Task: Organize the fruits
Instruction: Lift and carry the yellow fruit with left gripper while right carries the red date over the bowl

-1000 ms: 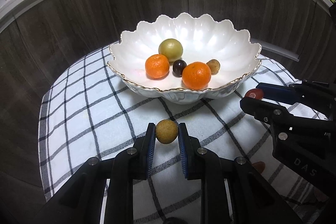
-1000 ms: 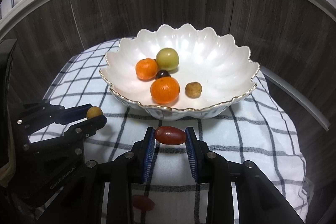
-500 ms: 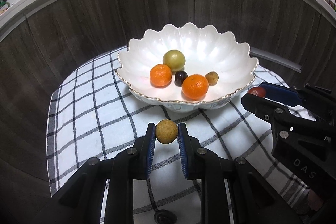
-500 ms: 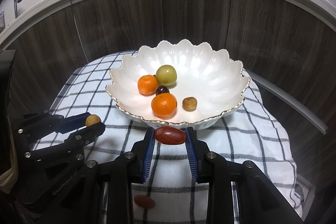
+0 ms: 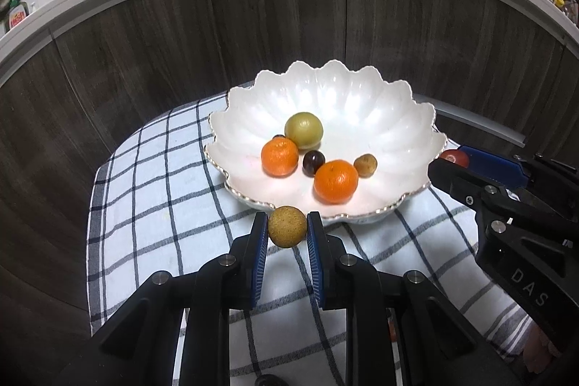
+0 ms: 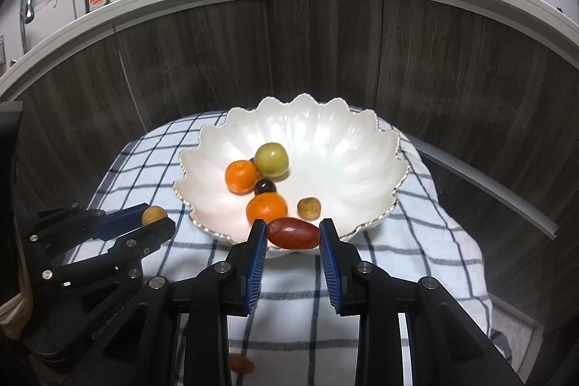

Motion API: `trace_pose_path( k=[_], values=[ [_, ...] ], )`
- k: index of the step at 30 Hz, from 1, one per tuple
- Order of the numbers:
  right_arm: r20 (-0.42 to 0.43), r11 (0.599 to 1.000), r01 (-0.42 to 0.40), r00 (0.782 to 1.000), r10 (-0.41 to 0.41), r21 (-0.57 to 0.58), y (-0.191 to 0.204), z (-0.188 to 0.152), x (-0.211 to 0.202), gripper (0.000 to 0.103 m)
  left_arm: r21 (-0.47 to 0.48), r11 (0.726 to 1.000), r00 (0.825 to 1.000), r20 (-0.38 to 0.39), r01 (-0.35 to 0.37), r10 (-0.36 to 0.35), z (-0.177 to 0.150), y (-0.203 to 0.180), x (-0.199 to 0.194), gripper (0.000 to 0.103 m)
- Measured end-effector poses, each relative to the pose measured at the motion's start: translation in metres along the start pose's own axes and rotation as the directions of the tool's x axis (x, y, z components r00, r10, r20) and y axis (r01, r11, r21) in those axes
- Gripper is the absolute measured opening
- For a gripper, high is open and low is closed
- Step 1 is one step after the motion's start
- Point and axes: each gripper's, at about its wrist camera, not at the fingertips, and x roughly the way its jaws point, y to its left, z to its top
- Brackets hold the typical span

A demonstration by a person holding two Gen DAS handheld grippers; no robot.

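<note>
White scalloped bowl [image 5: 394,118] with five fruits; left gripper [image 5: 287,227] clamped on tan fruit [image 5: 287,227], right gripper [image 6: 293,234] on red fruit [image 6: 292,233].

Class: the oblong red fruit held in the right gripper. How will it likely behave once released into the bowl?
The oblong red fruit looks smooth and glossy, so probably slippery. Rounded, it may roll down the white scalloped bowl's sloping wall towards the fruit already there. The right gripper spans its long axis, perhaps precariously.

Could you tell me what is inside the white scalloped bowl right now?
The white scalloped bowl holds two oranges, a green fruit, a dark grape and a small tan fruit. Another dark fruit peeks out, mostly hidden.
</note>
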Motion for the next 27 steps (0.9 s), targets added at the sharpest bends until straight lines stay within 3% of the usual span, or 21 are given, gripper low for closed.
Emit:
trace_pose_path(
  k=[27],
  values=[
    [0.003, 1.0, 0.017, 1.0, -0.017, -0.021, -0.043, 0.037, 0.026, 0.031, 0.022, 1.0, 1.0, -0.007, 0.022, -0.022, 0.051, -0.023, 0.037, 0.022]
  ],
)
